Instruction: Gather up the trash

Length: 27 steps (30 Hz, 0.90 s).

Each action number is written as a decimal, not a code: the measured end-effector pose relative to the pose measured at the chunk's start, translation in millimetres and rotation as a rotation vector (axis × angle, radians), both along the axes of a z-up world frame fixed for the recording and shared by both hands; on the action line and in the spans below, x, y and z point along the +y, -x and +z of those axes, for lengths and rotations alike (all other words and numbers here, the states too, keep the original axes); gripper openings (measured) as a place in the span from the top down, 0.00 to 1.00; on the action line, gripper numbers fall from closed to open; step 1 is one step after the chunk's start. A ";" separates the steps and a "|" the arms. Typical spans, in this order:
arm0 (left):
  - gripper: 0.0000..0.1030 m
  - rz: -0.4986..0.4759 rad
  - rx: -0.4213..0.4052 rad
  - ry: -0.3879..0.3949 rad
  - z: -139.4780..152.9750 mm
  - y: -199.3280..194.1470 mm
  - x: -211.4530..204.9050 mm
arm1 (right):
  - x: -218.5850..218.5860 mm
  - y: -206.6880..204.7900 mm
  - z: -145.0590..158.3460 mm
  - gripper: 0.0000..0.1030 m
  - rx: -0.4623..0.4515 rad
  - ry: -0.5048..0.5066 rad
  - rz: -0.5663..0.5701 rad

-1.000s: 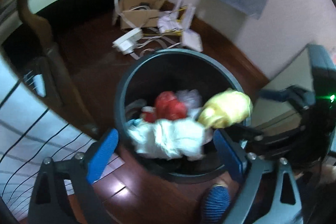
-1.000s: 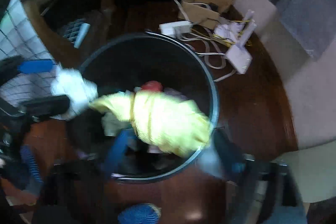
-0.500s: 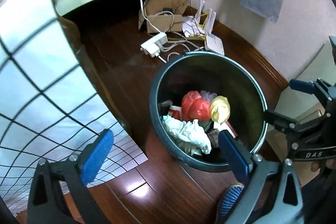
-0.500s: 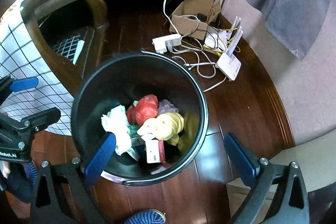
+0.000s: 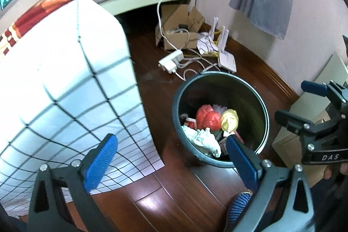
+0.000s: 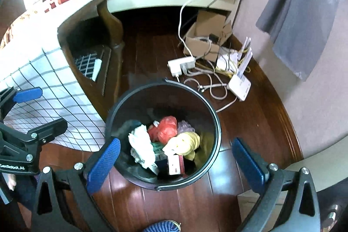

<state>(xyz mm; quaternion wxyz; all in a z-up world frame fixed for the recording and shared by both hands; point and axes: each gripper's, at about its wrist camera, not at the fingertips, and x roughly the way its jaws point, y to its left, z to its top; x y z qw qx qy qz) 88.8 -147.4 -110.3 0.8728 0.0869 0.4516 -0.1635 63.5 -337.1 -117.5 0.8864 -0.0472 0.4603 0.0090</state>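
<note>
Tongs spread wide and empty — the left tongs (image 5: 171, 163) and right tongs (image 6: 176, 163) both hang above the black bin (image 6: 216, 123), nothing between their blue pads. Inside the bin lie white crumpled paper (image 6: 141, 146), a red bag (image 6: 166, 128) and a yellow wad (image 6: 184, 142). That drop looks done; next comes finding more trash — beyond the bin, a cardboard box (image 6: 206, 40) amid cables.

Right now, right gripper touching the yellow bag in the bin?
Apart. Right wrist view: right gripper is open and empty, with the yellow bag lying down inside the bin, well below its fingers.
</note>
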 end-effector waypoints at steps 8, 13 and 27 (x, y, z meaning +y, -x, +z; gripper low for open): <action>0.03 0.030 -0.091 0.012 43.6 21.0 24.0 | 20.2 20.2 46.5 0.00 -0.041 -0.009 -0.026; 0.03 0.047 -0.152 -0.019 76.0 40.9 38.3 | 26.9 40.4 83.9 0.00 -0.075 -0.027 -0.068; 0.02 0.159 -0.276 0.028 143.9 103.4 77.9 | 79.0 98.8 170.1 0.00 -0.229 -0.022 0.018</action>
